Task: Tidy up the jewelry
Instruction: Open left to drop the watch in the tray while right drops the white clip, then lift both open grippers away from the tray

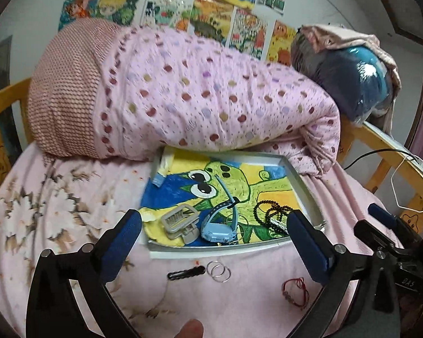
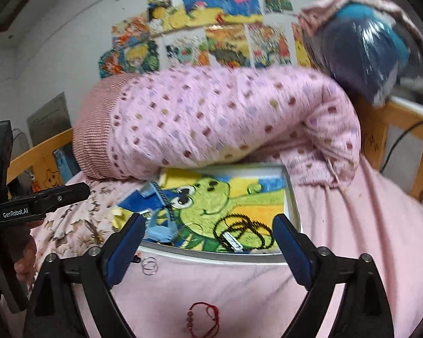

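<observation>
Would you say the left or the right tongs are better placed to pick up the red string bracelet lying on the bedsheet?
Probably the right tongs: they are open, and the red string bracelet lies centred just below them on the pink sheet. For the left tongs, the bracelet sits off to the right, beyond the silver rings.

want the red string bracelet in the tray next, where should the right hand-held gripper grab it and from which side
Probably best to take the red string bracelet on its beaded section, the thickest part, coming straight down from above. It lies flat on the pink sheet, so a sideways approach would only slide over the thin cord. The right hand-held gripper is open, with the bracelet lying just short of its fingertips.
</observation>
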{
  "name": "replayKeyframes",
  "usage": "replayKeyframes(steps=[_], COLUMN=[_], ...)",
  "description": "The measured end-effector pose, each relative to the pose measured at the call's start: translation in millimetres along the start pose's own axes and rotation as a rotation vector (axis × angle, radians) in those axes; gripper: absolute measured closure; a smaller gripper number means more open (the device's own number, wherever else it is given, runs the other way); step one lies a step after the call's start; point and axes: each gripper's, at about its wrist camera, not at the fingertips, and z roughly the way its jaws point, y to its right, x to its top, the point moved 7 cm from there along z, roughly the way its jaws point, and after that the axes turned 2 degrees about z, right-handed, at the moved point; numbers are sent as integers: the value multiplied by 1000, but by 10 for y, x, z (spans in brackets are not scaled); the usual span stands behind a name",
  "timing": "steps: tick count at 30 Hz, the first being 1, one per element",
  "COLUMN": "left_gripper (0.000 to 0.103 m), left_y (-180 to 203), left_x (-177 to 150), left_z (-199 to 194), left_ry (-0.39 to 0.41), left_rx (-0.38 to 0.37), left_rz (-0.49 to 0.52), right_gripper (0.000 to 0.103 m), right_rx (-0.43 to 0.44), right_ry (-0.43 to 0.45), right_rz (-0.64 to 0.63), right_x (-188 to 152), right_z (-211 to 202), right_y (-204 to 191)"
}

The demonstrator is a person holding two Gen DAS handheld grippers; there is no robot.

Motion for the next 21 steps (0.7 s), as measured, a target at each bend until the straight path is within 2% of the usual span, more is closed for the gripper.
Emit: replayKeyframes(steps=[3,7,10,14,21], left_gripper=[2,2,2,2,2], left_y=[-33,-119,-196,-292,-458], left_x=[-49,-148,-261,-447,-830], left_z=[-218,-527,-709,-855,-873], left_ry=[24,72,77,46,-66], left_rx=[21,69,94,118,144], left_rz=[11,29,40,63,55], right_gripper=[0,0,0,0,0], right_rx=[4,14,30,40,28], right_ry=[48,68,64,49,-26], right_rz=[-39,-78,-107,-131,-112], right_x=[30,-10,-84,-216,-464], right_z=[-187,-358,-433,-512,-469], right_y=[-147,-320,-442,-578,-614])
